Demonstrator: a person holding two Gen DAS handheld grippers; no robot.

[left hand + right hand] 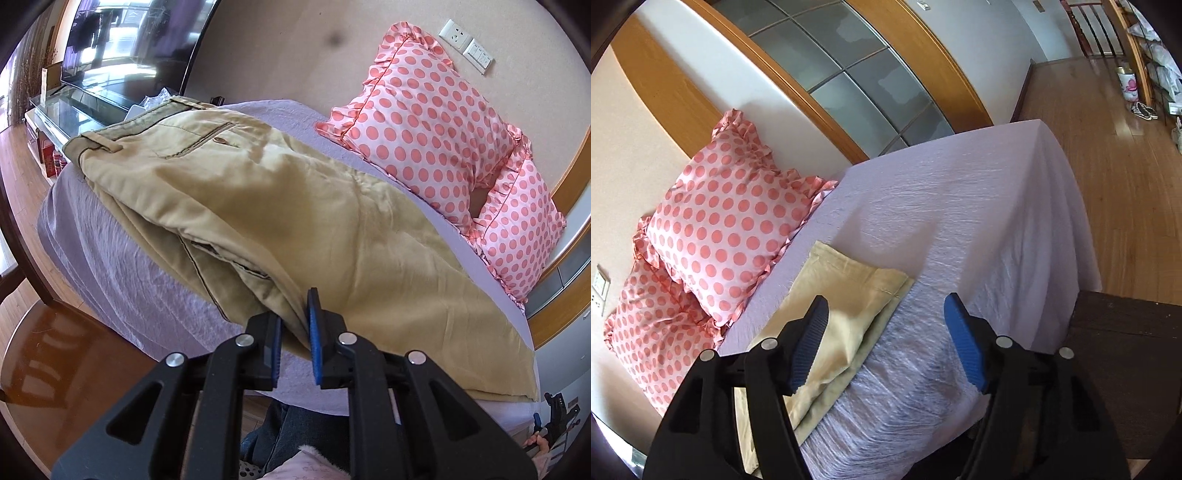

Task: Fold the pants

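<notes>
Tan khaki pants [280, 206] lie lengthwise on a lavender-covered bed [122, 266], waistband and back pocket at the far left, legs running toward the near right. My left gripper [295, 325] is shut on the near edge of the pants around mid-leg, fabric pinched between its blue pads. In the right wrist view the leg hems [849, 295] lie stacked on the bed [979, 221]. My right gripper [886, 325] is open and empty, hovering just above the hems, its left finger over the cloth.
Two pink polka-dot pillows [436, 122] lean on the wall behind the pants, also seen in the right wrist view [731, 229]. A TV [140, 40] on a glass stand is far left. A dark wooden table [1126, 354] sits at the bed's near right; wood floor [1108, 147] lies beyond.
</notes>
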